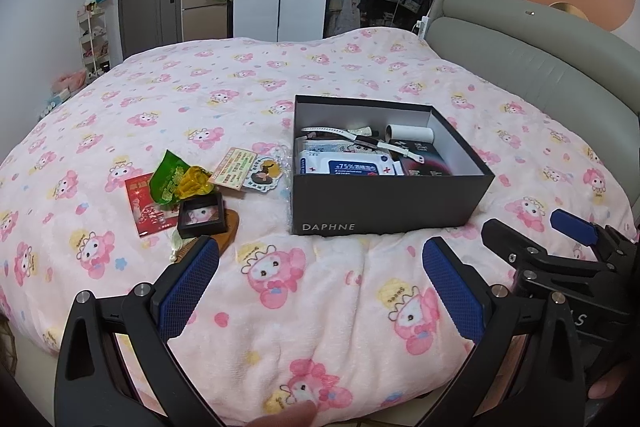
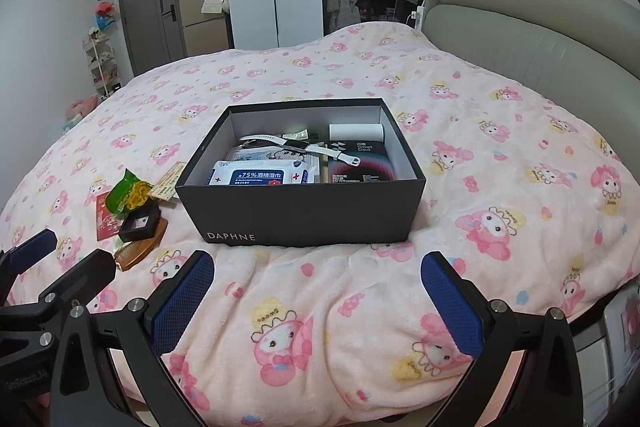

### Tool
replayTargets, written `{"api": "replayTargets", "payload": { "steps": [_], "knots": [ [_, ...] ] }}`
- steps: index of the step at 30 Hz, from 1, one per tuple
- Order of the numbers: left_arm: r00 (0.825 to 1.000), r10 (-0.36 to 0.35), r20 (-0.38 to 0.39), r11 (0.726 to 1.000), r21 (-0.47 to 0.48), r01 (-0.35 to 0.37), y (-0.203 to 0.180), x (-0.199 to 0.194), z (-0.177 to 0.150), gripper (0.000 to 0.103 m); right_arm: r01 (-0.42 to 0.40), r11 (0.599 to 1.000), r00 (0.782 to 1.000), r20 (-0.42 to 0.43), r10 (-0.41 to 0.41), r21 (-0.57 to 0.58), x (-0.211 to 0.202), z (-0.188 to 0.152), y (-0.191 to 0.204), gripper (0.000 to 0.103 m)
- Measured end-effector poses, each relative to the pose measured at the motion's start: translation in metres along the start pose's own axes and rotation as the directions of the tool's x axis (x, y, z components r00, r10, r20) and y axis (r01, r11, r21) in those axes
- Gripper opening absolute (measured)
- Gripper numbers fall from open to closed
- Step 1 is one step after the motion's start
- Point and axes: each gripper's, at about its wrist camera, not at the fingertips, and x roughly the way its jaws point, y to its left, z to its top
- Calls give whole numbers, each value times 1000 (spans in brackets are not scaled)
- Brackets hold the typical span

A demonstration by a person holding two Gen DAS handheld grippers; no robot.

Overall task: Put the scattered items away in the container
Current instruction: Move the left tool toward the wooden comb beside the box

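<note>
Both hand-held grippers, left [image 1: 320,279] and right [image 2: 318,287], spread empty; loose green wrapper [image 1: 170,179] looks light, crinkly—pinch its edge; framed box [image 1: 200,215] rigid—grip opposite sides.

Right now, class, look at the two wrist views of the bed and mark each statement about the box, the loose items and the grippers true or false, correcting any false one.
1. The dark shoe box marked DAPHNE stands open with no lid on it. True.
2. The pack of alcohol wipes lies on the blanket outside the box. False: it lies inside the box, near the front wall.
3. The left gripper holds the wooden comb. False: its jaws are open and empty; the comb lies on the blanket.
4. A white watch lies on top of the things in the box. True.
5. The right gripper is open and holds nothing. True.
</note>
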Motion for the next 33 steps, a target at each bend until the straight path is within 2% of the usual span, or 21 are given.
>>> {"api": "replayTargets", "payload": {
  "steps": [5,10,12,16,18,19,21,23,24,25,26,28,29,33],
  "knots": [
    [1000,-23,-10,1000,-19,23,1,4,0,103,-71,996,997,-17,70,-45,15,4,17,103],
    [999,-32,-35,995,-100,29,38,19,-12,100,-142,986,990,-36,140,-89,30,9,33,103],
    [999,-9,-37,991,-137,3,57,21,-16,97,-171,980,985,-45,167,-106,36,11,40,103],
    [997,43,-64,972,-228,-57,98,33,-30,86,-229,963,973,-67,222,-140,49,14,54,103],
    [993,69,-96,958,-271,-93,120,46,-38,76,-285,946,957,-106,271,-155,67,17,72,103],
    [990,76,-116,951,-289,-107,129,54,-41,68,-312,936,947,-126,294,-162,75,18,82,102],
    [986,73,-150,939,-324,-119,147,69,-46,58,-359,917,929,-162,333,-172,90,19,100,92],
    [983,59,-177,926,-359,-120,163,85,-48,46,-407,894,906,-210,368,-189,106,17,123,68],
    [981,55,-189,920,-372,-123,169,92,-49,44,-429,882,894,-231,384,-193,113,15,133,62],
    [978,47,-203,913,-388,-124,176,99,-51,41,-456,869,876,-267,401,-191,125,12,146,49],
    [976,31,-217,905,-409,-120,183,109,-52,38,-465,865,868,-293,402,-190,134,8,155,39],
    [972,11,-235,894,-433,-115,190,121,-55,35,-474,860,854,-339,395,-190,152,1,172,28],
    [970,-5,-242,890,-443,-106,193,126,-56,33,-476,859,849,-355,391,-190,158,-2,177,25],
    [966,-83,-246,881,-472,-45,199,141,-63,33,-504,845,819,-408,404,-176,179,-10,193,25]
  ]
}}
